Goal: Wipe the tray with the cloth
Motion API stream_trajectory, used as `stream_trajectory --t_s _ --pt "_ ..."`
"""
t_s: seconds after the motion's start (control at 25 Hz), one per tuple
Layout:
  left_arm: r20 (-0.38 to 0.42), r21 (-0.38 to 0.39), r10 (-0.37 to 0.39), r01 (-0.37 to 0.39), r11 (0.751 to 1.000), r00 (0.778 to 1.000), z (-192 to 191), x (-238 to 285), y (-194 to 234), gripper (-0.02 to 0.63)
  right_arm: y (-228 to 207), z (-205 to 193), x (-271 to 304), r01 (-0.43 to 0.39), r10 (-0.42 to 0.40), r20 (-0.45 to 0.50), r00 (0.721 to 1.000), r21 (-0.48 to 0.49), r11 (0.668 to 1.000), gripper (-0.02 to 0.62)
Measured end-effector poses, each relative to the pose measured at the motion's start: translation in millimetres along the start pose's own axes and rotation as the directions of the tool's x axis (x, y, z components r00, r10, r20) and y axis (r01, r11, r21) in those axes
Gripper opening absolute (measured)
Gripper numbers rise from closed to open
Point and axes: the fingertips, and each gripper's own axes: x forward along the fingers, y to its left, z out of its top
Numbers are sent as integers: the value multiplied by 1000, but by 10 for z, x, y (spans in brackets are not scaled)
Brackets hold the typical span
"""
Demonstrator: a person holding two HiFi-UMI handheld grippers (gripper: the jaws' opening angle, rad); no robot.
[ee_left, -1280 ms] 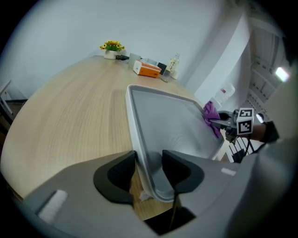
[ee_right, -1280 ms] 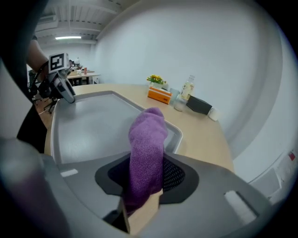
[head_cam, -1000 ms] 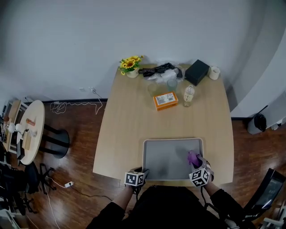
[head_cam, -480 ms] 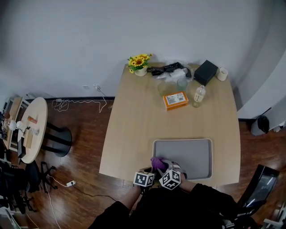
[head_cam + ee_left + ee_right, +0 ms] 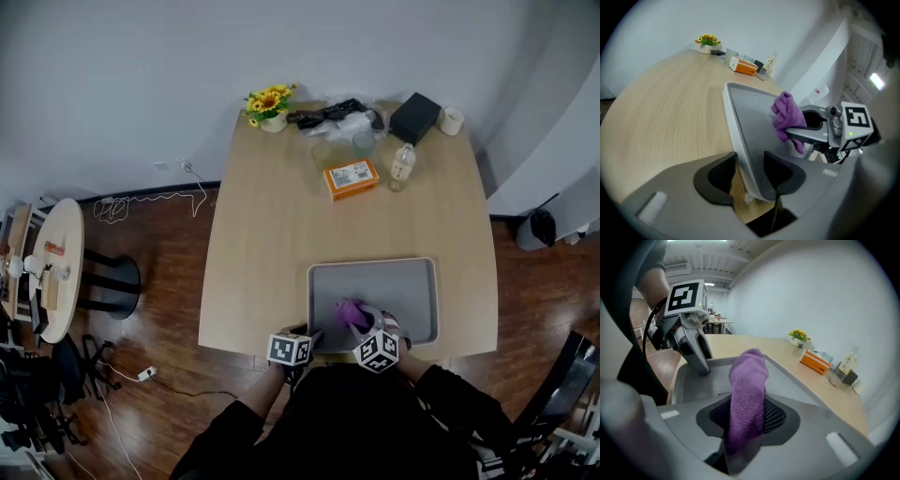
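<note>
Ideally the right claw (image 5: 364, 326), jaws closing on the purple cloth (image 5: 351, 311), presses it flat ahead, while the left claw (image 5: 308, 337), jaws opening around the tray (image 5: 398, 295) rim, should re-clamp.

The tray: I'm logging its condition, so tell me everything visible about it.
The tray is a grey, shallow rectangle with rounded corners and a raised rim, plastic-looking, flat near the table's front edge. The left gripper's fingers clasp its near-left rim while opening; the right gripper, closing on a purple cloth, holds it over the tray's floor.
</note>
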Motion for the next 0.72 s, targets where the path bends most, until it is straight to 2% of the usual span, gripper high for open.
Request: stream_trajectory --t_s 0.16,0.28,0.36,0.56,0.72 --pt "11 -13 13 -13 1000 1000 13 4 0 175 -603 -709 -484 118 -110 -88 990 91 989 133" --pt "11 -32 23 -23 999 1000 -14 9 -22 175 -998 -1258 -855 214 -191 -158 969 148 965 133" --pt "9 -48 30 -30 998 1000 -18 15 -39 175 -1180 -1488 -1050 249 -218 -182 959 166 954 133" --pt "7 -89 38 -37 995 999 -13 11 -33 173 -1084 -1466 -1055 223 -200 -197 960 103 969 133" --pt "4 -97 32 -31 995 999 -23 -9 -17 173 -485 -972 -751 72 -60 -117 991 103 992 133"
